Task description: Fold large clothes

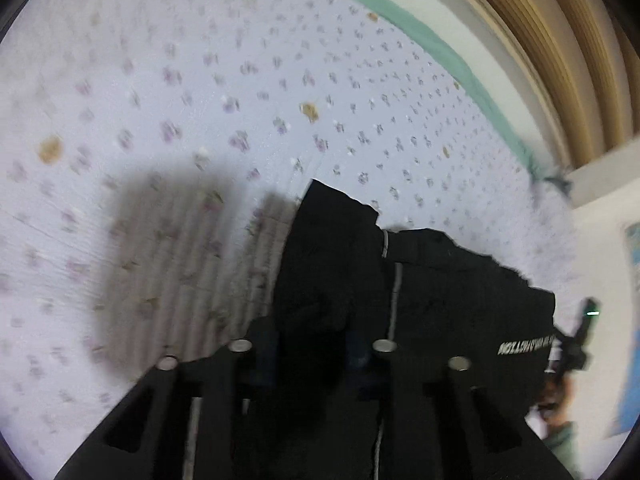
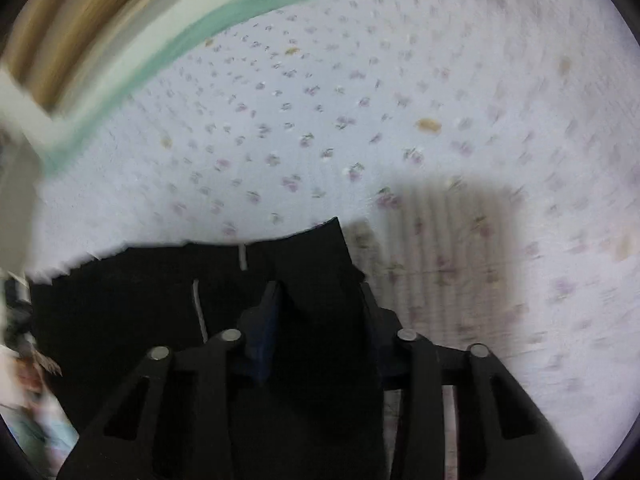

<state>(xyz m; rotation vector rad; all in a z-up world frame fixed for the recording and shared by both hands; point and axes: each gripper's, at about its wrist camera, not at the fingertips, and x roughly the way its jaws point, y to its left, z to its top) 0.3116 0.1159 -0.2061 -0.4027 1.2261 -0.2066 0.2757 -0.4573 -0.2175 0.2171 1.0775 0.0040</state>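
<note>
A black garment with a silver zip and white lettering hangs stretched between both grippers above the bed. My left gripper is shut on one of its edges, and the cloth covers the fingertips. In the right wrist view the same black garment spreads to the left, and my right gripper is shut on its other edge, with a flap standing up between the jaws. The right gripper shows small at the far right of the left wrist view. Both views are motion-blurred.
A bed sheet in pale lilac with small flowers fills the view below, also in the right wrist view. A green band edges it, with a tan curtain beyond. The garment's shadow lies on the sheet.
</note>
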